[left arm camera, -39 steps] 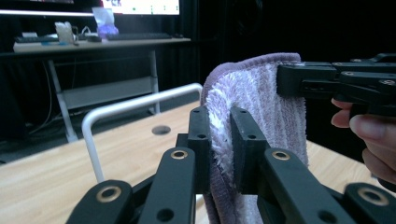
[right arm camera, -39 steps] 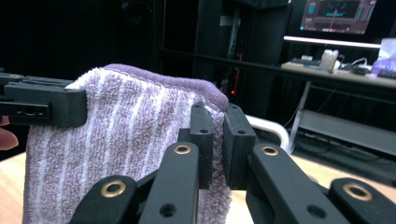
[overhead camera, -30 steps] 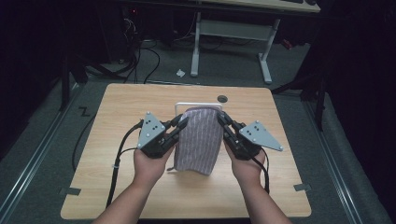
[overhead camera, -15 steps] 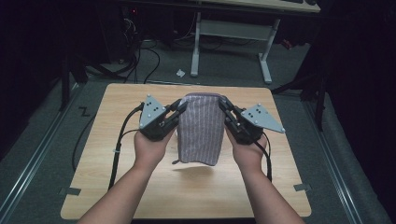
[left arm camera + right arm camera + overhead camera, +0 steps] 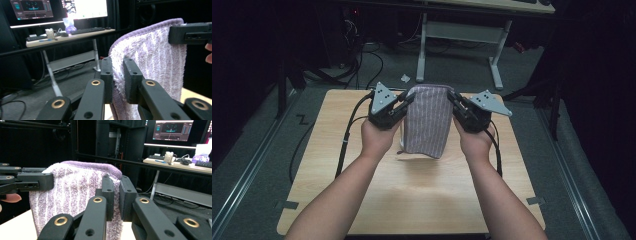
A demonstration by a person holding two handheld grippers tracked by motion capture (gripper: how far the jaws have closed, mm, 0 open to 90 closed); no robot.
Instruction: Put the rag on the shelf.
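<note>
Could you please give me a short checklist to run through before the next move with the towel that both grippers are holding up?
1. Left gripper clamped on the towel edge: ok, its jaws pinch the cloth in the left gripper view.
2. Right gripper clamped on the opposite edge: ok, cloth sits between its closed jaws.
3. Towel lifted off the table: ok, its lower end hangs above its shadow in the high view.
4. Towel hanging flat, not twisted: ok, the stripes run straight down.
5. Both top corners level: ok, roughly even.
6. Folded layers aligned at the back: cannot tell, the back is hidden.
</note>
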